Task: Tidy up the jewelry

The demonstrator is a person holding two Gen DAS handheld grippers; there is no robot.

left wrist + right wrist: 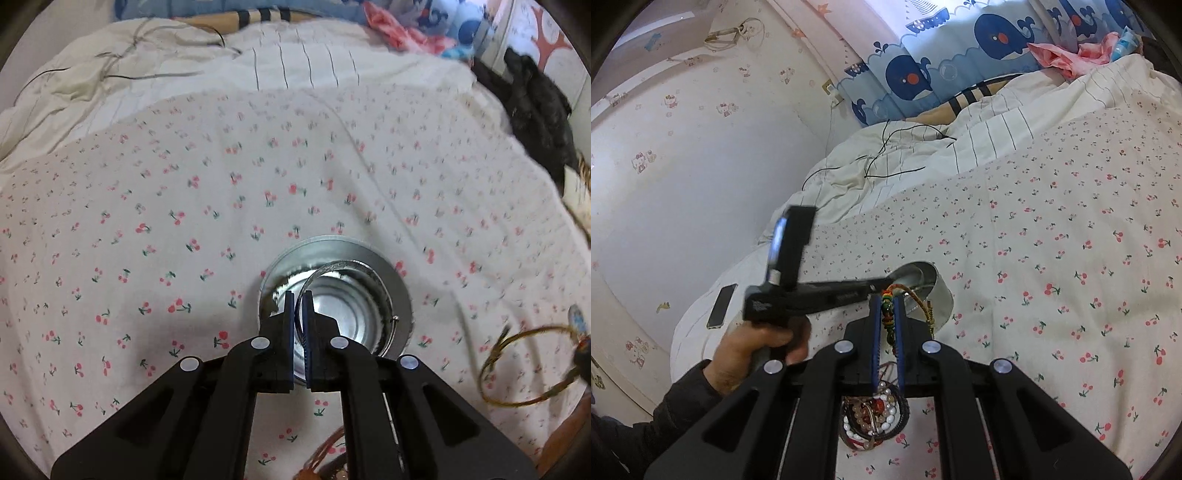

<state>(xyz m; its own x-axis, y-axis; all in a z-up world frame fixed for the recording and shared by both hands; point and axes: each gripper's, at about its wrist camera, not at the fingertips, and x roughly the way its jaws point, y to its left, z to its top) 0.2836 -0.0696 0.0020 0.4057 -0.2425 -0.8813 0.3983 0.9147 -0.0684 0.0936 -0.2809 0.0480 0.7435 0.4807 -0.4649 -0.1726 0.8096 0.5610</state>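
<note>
While the left gripper (300, 295) points steeply down over a steel tin (334, 295), its jaws stand closed on a thin silver bangle (343, 273), pinched at the rim; the ring's free arc hangs ahead and right of the jaws, above the tin's open mouth.

Left hand (761, 343): bare, dark sleeve at the wrist, fist wrapped round the gripper handle, seen left of the right jaws.

Right gripper (886, 302): tilted gently downward, jaws clamped on a woven cord bracelet (886, 314) with coloured beads. Its brown loop trails just ahead and right of the jaws, in front of the tin.

Beaded bracelets (875, 417): a heap, white and reddish, in a dark round holder under the right jaws.

Surface: bedsheet (184, 221), cream with a small cherry print; striped quilt (295, 62) rumpled beyond both jaws.

Room: whale-print curtain (942, 62) far ahead, papered wall (683, 147) to the left, phone (721, 306) lying at the bed's left edge.
</note>
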